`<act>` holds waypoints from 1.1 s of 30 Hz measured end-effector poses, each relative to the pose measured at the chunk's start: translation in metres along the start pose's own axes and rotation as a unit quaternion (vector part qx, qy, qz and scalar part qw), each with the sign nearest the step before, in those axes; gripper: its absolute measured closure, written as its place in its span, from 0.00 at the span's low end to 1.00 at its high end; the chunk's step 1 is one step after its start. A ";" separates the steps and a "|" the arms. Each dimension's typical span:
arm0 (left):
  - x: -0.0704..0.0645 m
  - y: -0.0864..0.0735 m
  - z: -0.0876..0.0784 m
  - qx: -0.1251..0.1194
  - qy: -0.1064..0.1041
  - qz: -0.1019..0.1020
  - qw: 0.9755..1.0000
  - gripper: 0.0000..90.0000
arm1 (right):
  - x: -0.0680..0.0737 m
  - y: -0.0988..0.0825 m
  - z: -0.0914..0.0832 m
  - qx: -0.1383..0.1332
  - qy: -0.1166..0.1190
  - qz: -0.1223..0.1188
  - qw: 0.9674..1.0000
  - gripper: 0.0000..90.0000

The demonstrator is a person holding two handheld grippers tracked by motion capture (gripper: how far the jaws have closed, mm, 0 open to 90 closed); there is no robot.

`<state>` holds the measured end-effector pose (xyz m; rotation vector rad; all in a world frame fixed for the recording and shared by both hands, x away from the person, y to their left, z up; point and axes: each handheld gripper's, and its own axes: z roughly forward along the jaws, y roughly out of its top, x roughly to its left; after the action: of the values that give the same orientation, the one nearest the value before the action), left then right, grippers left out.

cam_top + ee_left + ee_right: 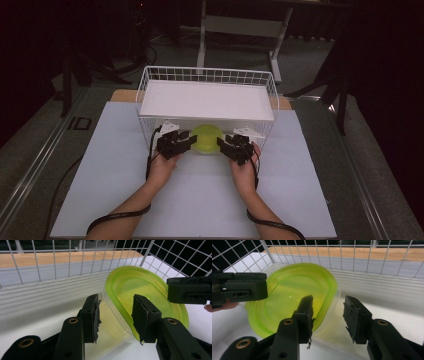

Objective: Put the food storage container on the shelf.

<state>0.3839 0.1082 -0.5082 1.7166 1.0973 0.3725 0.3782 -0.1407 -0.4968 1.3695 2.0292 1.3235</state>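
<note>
A translucent lime-green container is seen between black jaws, behind it a white wire basket with a square grid.

From above, the white shelf board across the wire basket hides the back half of the green container and the basket floor behind it. The person's forearms run off the bottom edge. In the left gripper view, the container's near rim is hidden behind one of the fingers. The dark room beyond the bench is too dim to read.
</note>
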 end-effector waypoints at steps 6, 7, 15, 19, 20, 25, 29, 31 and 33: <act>0.003 0.002 0.002 0.001 0.002 0.004 1.000 0.60 | -0.001 0.001 0.003 -0.003 0.003 0.012 1.000 0.60; 0.003 0.002 0.002 0.002 0.002 0.006 1.000 0.58 | -0.001 0.001 0.003 -0.002 0.007 0.016 1.000 0.59; -0.002 0.001 -0.006 0.000 -0.004 0.005 1.000 0.57 | 0.007 -0.001 -0.004 -0.008 0.007 -0.009 1.000 0.57; -0.001 0.002 -0.014 -0.004 -0.003 0.006 1.000 0.57 | 0.011 -0.001 -0.013 -0.019 0.007 -0.016 1.000 0.55; -0.001 0.002 -0.016 -0.004 -0.003 0.004 1.000 0.57 | 0.012 -0.001 -0.016 -0.023 0.006 -0.017 1.000 0.55; -0.002 0.002 -0.032 -0.010 -0.009 0.005 1.000 0.56 | 0.017 -0.007 -0.028 -0.023 0.007 -0.029 0.999 0.57; -0.007 -0.005 -0.044 -0.002 -0.016 0.014 1.000 0.56 | 0.019 -0.015 -0.032 -0.007 0.015 -0.025 1.000 0.67; -0.009 -0.010 -0.050 -0.001 -0.016 0.022 1.000 0.54 | 0.019 -0.021 -0.033 0.003 0.014 -0.026 1.000 0.78; -0.010 -0.016 -0.054 0.003 -0.021 0.023 1.000 0.52 | 0.019 -0.027 -0.030 0.018 0.020 -0.024 0.999 0.90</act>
<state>0.3339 0.1329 -0.4959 1.7495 1.0316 0.3606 0.3344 -0.1421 -0.5007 1.3122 2.1086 1.3102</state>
